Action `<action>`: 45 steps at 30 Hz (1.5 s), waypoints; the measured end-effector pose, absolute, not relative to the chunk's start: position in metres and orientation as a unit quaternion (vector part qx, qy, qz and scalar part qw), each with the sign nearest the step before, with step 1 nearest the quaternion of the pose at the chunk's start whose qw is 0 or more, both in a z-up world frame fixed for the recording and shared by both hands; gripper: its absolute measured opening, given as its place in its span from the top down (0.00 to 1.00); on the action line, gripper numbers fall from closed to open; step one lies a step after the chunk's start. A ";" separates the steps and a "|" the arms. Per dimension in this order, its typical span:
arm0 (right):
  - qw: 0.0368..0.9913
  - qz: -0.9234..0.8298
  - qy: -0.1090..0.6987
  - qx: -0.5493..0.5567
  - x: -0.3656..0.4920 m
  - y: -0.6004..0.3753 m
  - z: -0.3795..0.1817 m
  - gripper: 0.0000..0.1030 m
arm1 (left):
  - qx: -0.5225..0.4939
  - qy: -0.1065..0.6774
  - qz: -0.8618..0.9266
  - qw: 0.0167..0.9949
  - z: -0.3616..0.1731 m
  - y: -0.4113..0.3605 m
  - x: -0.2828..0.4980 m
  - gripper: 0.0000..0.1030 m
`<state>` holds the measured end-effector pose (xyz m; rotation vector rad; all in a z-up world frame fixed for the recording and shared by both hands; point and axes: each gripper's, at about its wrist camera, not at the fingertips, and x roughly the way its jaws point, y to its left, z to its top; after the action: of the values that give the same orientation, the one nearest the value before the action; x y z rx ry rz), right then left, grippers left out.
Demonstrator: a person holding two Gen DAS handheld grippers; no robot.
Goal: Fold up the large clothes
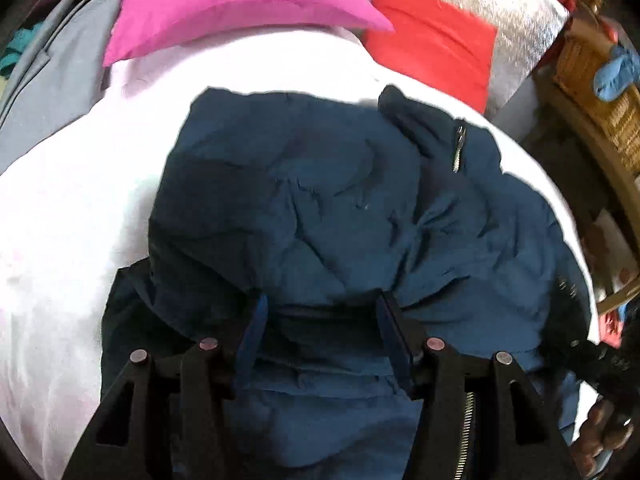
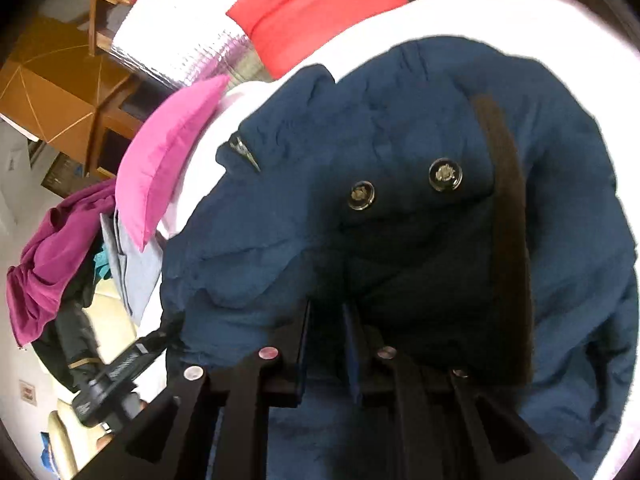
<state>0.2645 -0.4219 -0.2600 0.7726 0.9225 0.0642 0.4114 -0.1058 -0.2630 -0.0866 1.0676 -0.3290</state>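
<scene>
Left gripper [image 1: 322,320]: fingers spread wide, straddling a bunched ridge of the navy jacket [image 1: 320,208], touching the cloth but clamped on nothing. Right gripper [image 2: 328,320]: fingers nearly together with dark jacket cloth apparently pinched in the narrow gap; grip judged closed on the jacket, though shadow obscures the contact. Jacket heaped on the white bed sheet [image 1: 60,220], roughly gathered, far from a neat fold.

Step in hand, as judged: gathering an edge for a fold. Best done by closing the left fingers on a single layer near the hem, lifting both ends level, and keeping the zip [image 1: 466,432] and snap buttons [image 2: 445,175] inside the fold.

Farther off: pink pillow [image 1: 240,4], red pillow [image 1: 432,48].

Left view only: wicker basket [image 1: 596,80]. Right view only: snap buttons, dark brown strip [image 2: 508,216] along the jacket, purple garment [image 2: 52,248], wooden furniture [image 2: 52,80].
</scene>
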 end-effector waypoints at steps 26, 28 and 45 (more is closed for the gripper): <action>0.809 -0.059 0.401 0.425 0.221 -0.516 -0.261 0.70 | -0.113 0.533 -0.083 0.834 -0.268 -0.028 0.432 0.40; 0.817 -0.057 0.386 0.425 0.216 -0.517 -0.253 0.67 | -0.131 0.523 -0.087 0.838 -0.262 -0.019 0.433 0.40; 0.825 -0.026 0.412 0.387 0.231 -0.493 -0.254 0.67 | -0.091 0.532 -0.106 0.835 -0.255 -0.017 0.420 0.39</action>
<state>0.2308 -0.4932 -0.2544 0.8229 0.8756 -0.0559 0.4197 -0.0173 -0.2549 -0.1924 1.1259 -0.2245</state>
